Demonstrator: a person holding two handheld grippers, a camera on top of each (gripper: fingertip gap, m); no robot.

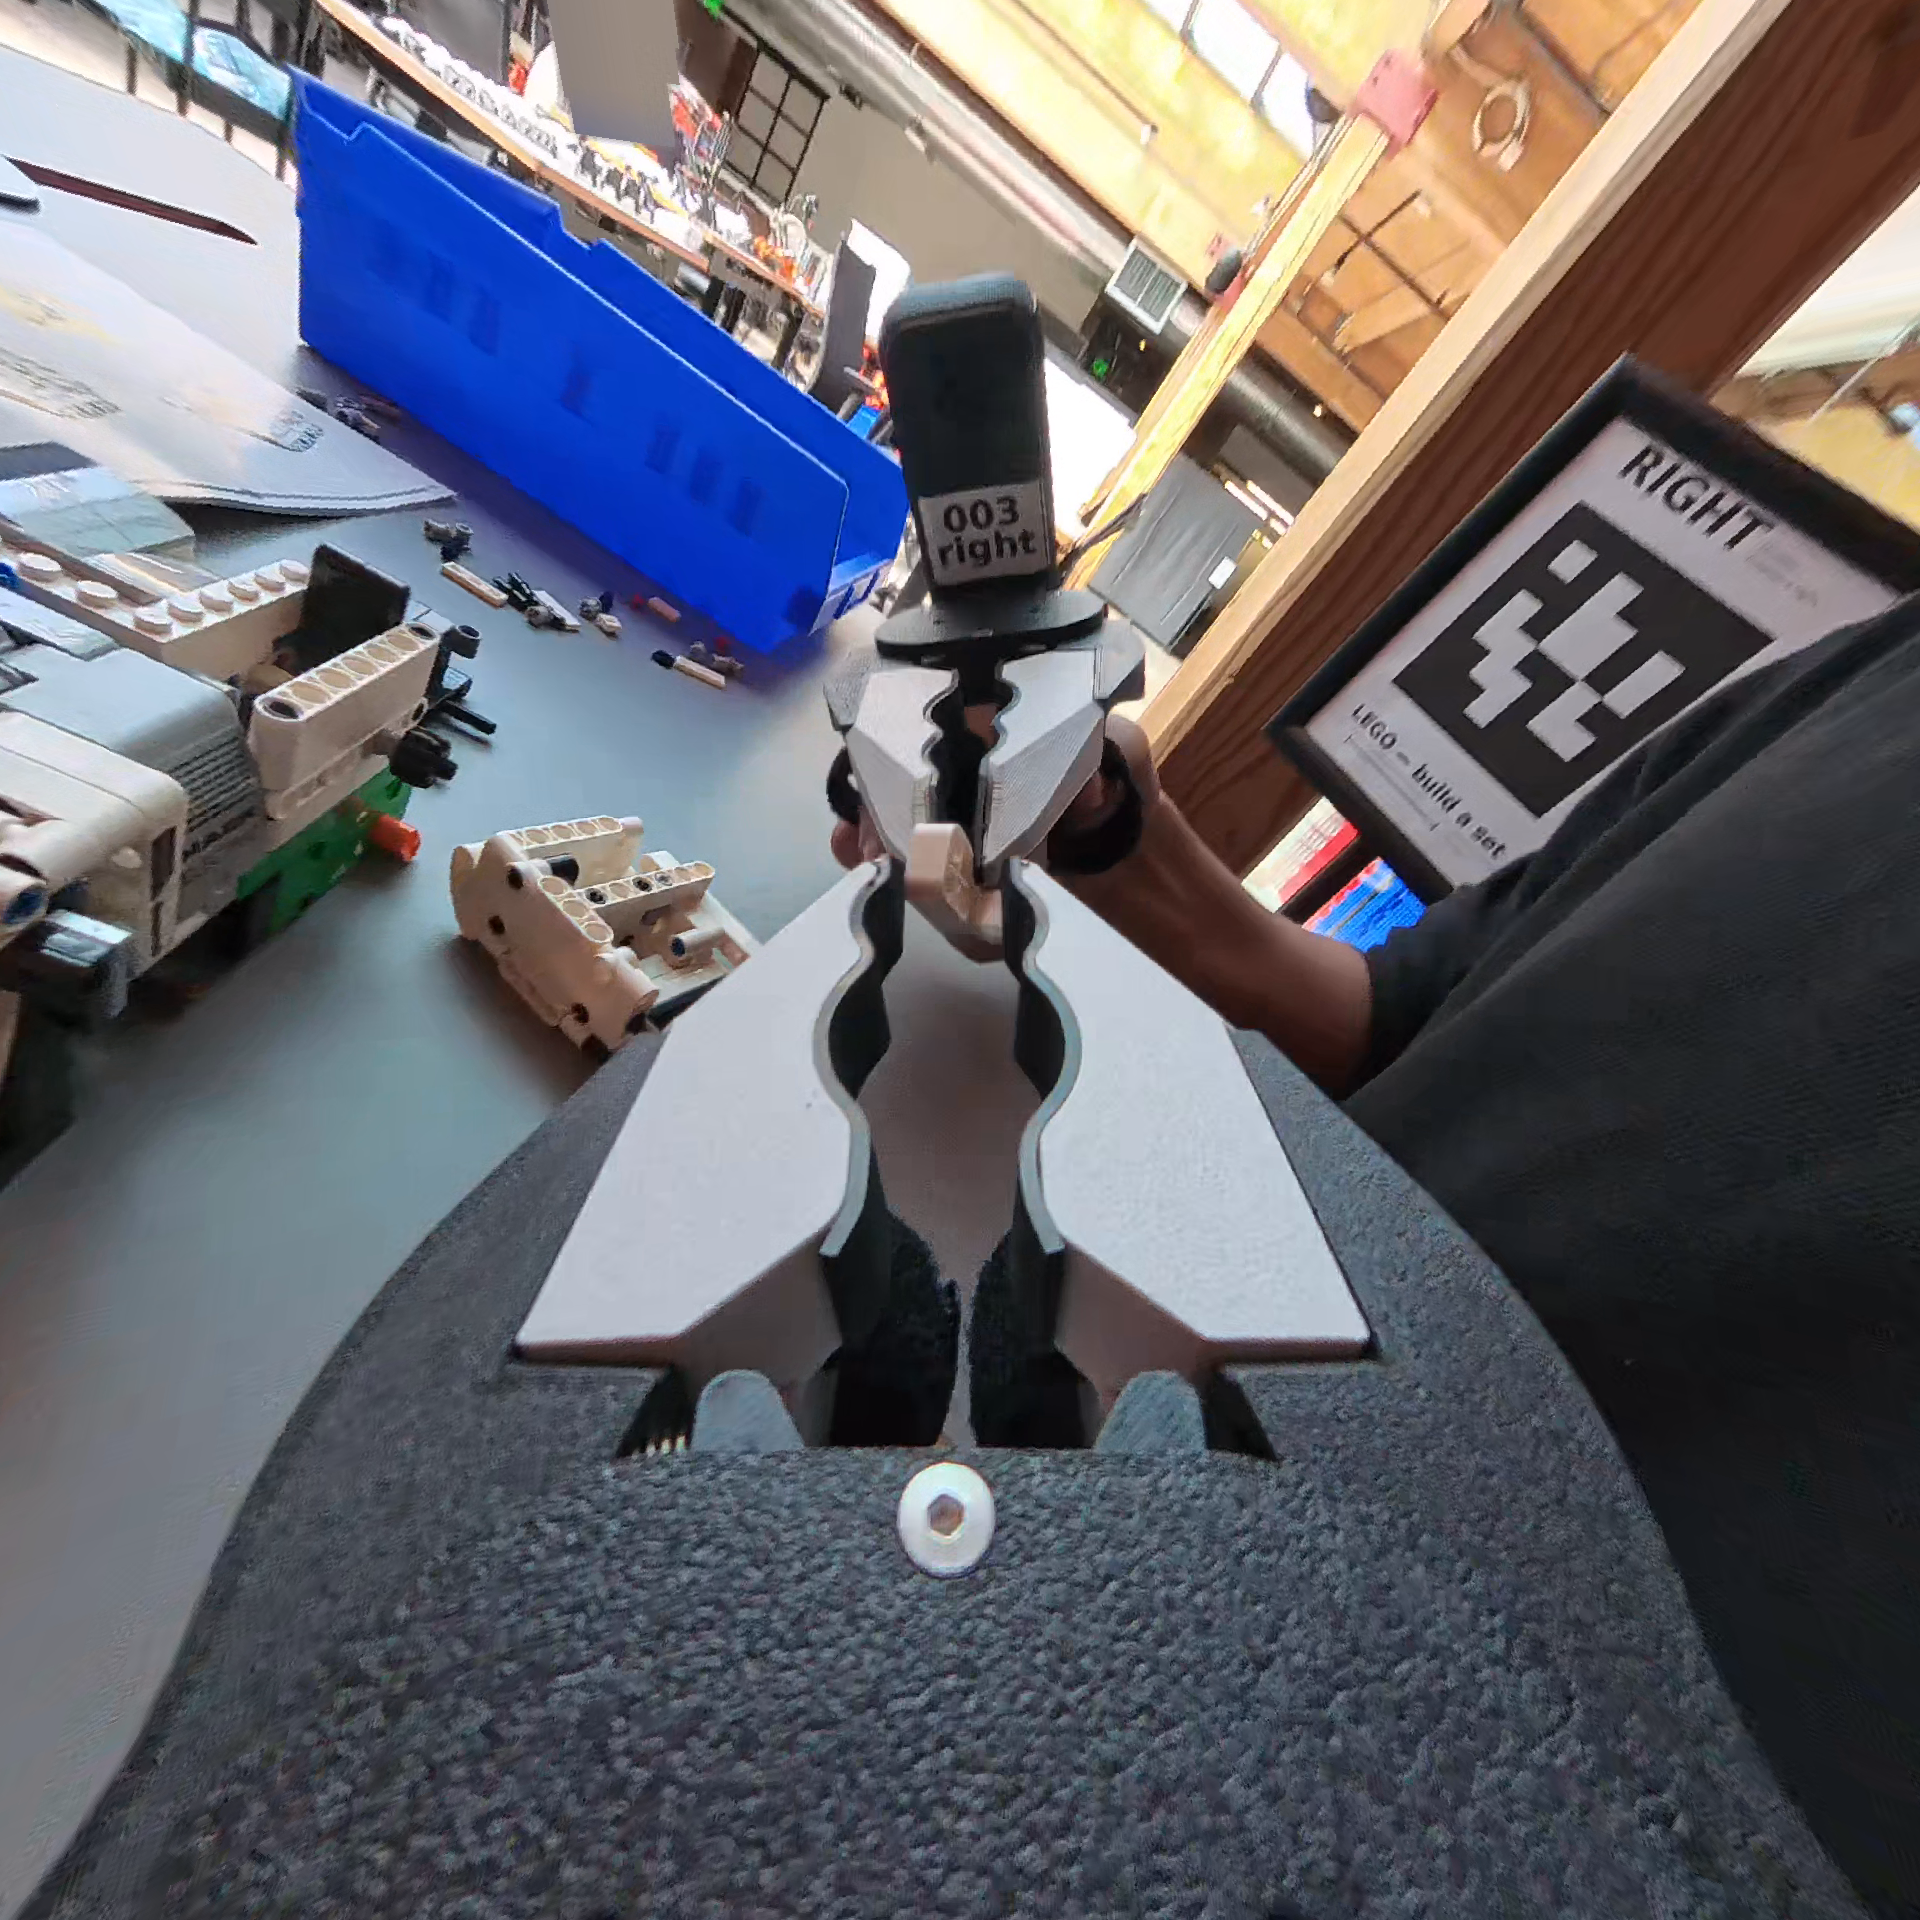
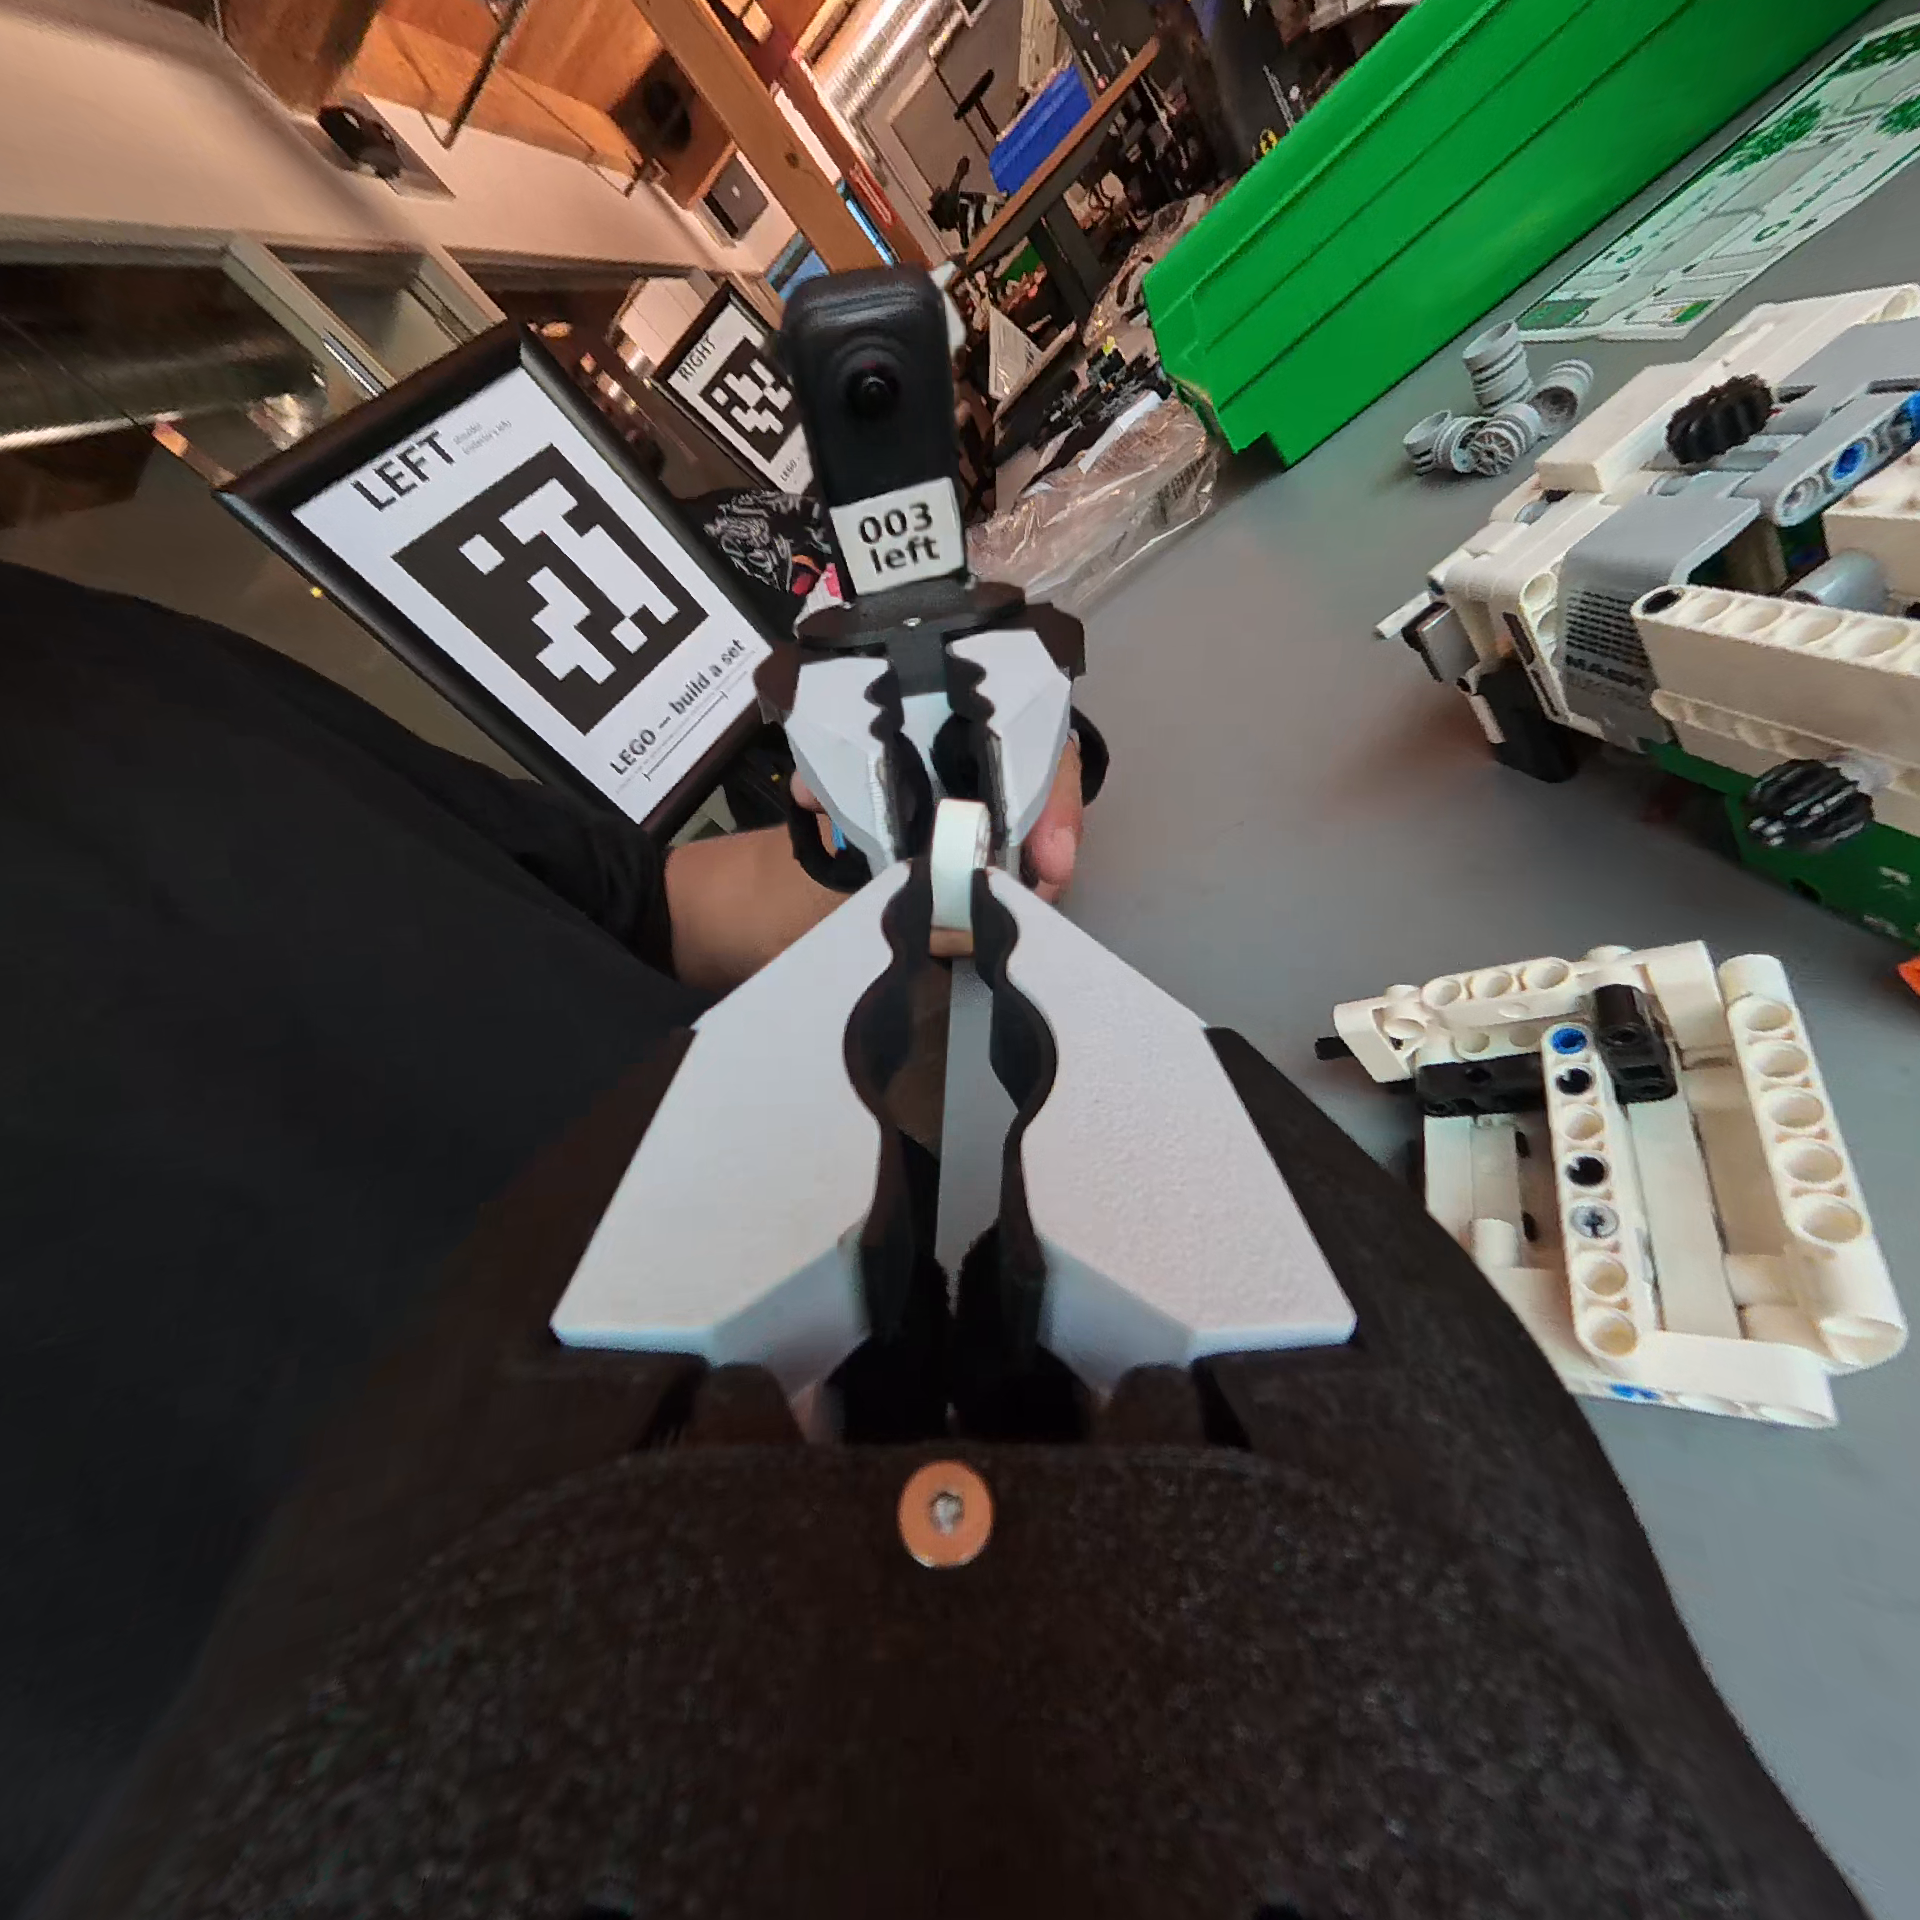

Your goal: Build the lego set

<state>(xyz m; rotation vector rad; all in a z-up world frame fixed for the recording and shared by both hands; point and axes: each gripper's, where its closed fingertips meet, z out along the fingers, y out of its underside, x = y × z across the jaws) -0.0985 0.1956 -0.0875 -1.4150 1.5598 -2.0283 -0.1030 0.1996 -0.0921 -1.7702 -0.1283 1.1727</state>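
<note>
Right gripper [image 2: 951, 914] tips pinching white beam [image 2: 954, 868], left gripper [image 1: 951, 883] fingertips alongside

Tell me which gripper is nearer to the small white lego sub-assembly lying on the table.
Hard to call. The left gripper and right gripper meet tip to tip above the table, both raised beside the white sub-assembly. It lies to the left gripper's left and the right gripper's right, touching neither.
</note>
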